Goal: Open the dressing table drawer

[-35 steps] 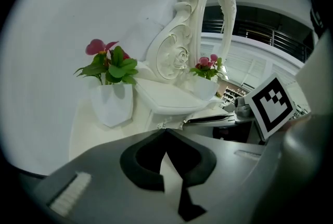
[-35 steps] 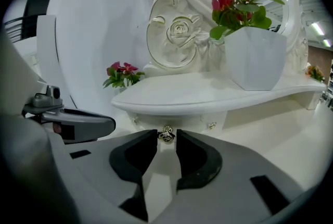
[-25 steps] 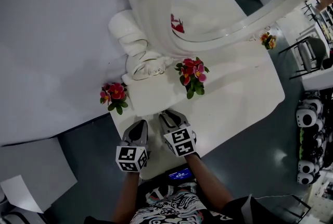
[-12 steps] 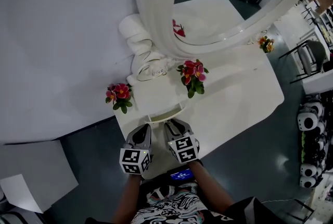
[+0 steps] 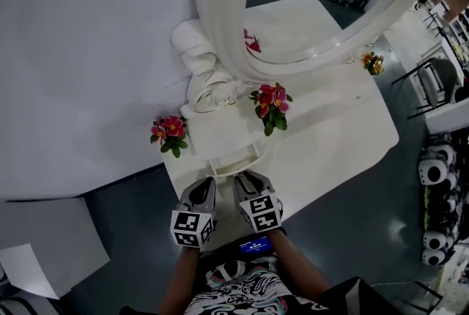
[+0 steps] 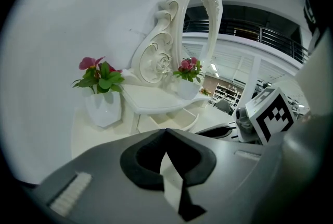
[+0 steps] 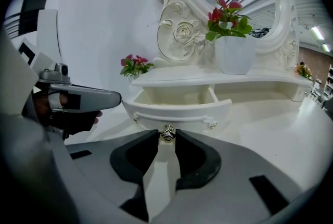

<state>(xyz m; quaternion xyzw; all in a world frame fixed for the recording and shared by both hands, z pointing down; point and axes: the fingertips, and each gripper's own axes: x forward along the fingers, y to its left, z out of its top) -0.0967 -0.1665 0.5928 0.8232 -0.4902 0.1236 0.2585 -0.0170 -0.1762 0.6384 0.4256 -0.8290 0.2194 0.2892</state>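
Observation:
The white dressing table [image 5: 344, 132] has a small drawer [image 5: 234, 162] under its raised shelf, pulled partly out towards me. In the right gripper view the drawer [image 7: 182, 107] shows its hollow inside, and a metal knob [image 7: 167, 135] sits on its front. My right gripper [image 7: 167, 133] is shut on that knob; from above it [image 5: 246, 177] meets the drawer front. My left gripper [image 5: 204, 186] hovers just left of the drawer, touching nothing. Its jaws [image 6: 166, 131] are shut with the tips touching and nothing between them.
An ornate oval mirror [image 5: 308, 6] rises behind the shelf. Flower pots stand on the shelf [image 5: 271, 105], at the table's left corner [image 5: 168, 134] and at the far right [image 5: 375, 61]. Panda toys [image 5: 434, 167] and a chair [image 5: 440, 79] stand on the floor at right.
The drawer has slid out from under the shelf towards me, with the right gripper on its knob drawing back. The left gripper has drifted back a little alongside.

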